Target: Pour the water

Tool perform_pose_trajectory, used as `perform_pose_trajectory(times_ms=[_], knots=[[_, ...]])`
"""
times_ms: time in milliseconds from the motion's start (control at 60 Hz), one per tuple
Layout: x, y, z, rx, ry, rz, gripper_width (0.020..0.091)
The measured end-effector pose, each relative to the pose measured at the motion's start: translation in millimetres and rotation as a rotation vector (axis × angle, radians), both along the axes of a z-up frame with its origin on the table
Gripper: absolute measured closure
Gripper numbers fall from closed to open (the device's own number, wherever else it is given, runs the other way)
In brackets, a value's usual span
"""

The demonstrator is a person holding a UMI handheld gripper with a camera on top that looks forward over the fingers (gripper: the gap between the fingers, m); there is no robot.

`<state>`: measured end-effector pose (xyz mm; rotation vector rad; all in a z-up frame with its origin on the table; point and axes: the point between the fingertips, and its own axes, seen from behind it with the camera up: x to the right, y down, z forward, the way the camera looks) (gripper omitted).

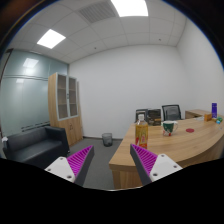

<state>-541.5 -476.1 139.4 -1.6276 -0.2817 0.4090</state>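
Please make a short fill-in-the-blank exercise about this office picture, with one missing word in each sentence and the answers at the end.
1. The bottle with amber liquid stands on the wooden ____.
2. The fingers of the gripper are open and hold ____.
3. The dark sofa stands near a wooden ____ with glass doors.
4. The green cup is on the same table as the ____.

Answers: table; nothing; cabinet; bottle

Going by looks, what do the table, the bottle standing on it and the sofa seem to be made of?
Table: seemingly wood or wood veneer, a light brown smooth top.
Bottle: likely clear plastic, see-through with yellowish contents; glass not excluded.
Sofa: probably leather or imitation, dark with a faint sheen.
The gripper is open, holding nothing.
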Motion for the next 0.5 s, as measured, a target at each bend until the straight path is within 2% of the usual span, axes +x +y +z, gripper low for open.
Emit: perform_pose_trajectory(times_ms=[217,417,433,450,467,500], knots=[[20,36,-2,-0.01,0.012,-0.051,0.0303],[50,118,-8,-0.01,-0.039,-0.076,0.0304],[41,126,-21,-0.003,-0.047,-0.081,0.0304],[54,135,-8,-0.005,-0.057,-0.08,0.0308],[46,144,-21,0.002,-0.064,-0.09,0.0305],[52,162,-22,0.004,-0.081,-0.106,0.0308]])
